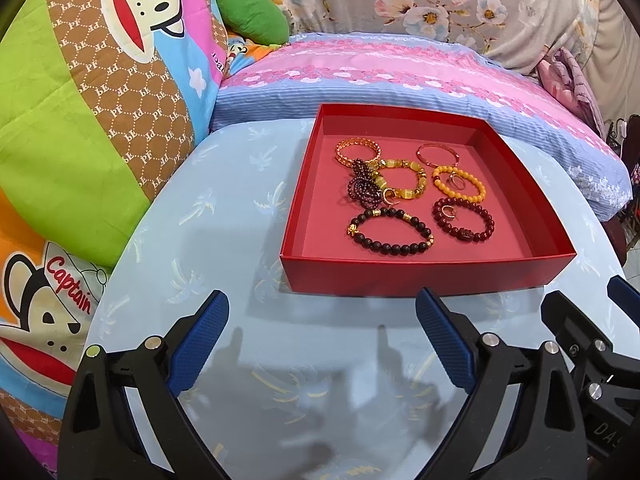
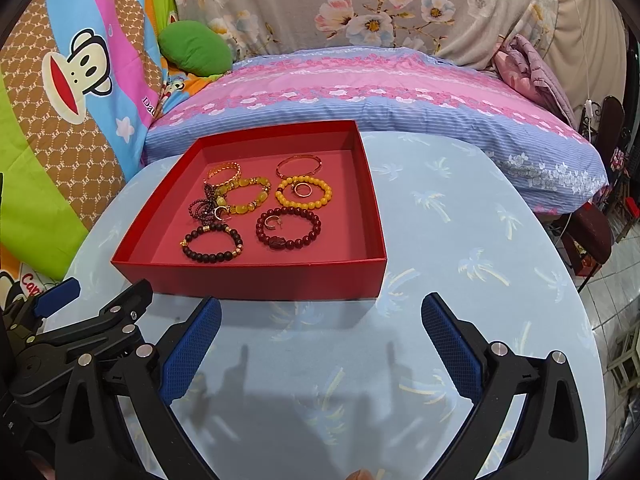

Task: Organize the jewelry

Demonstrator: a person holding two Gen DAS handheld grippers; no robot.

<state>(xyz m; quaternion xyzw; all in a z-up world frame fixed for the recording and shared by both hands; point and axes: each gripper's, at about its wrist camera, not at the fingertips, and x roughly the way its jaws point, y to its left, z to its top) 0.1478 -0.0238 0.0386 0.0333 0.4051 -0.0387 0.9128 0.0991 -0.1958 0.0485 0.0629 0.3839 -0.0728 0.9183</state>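
A shallow red box stands on the round light-blue table. Inside lie several bracelets: a dark beaded one, a dark red one, an orange beaded one, a yellow one, a gold bangle, a thin rose bangle, and small rings. My left gripper and right gripper are both open and empty, hovering just in front of the box.
A bed with a pink and blue striped cover lies behind the table. Cartoon-monkey bedding and a green cushion are at the left. Tiled floor shows right of the table.
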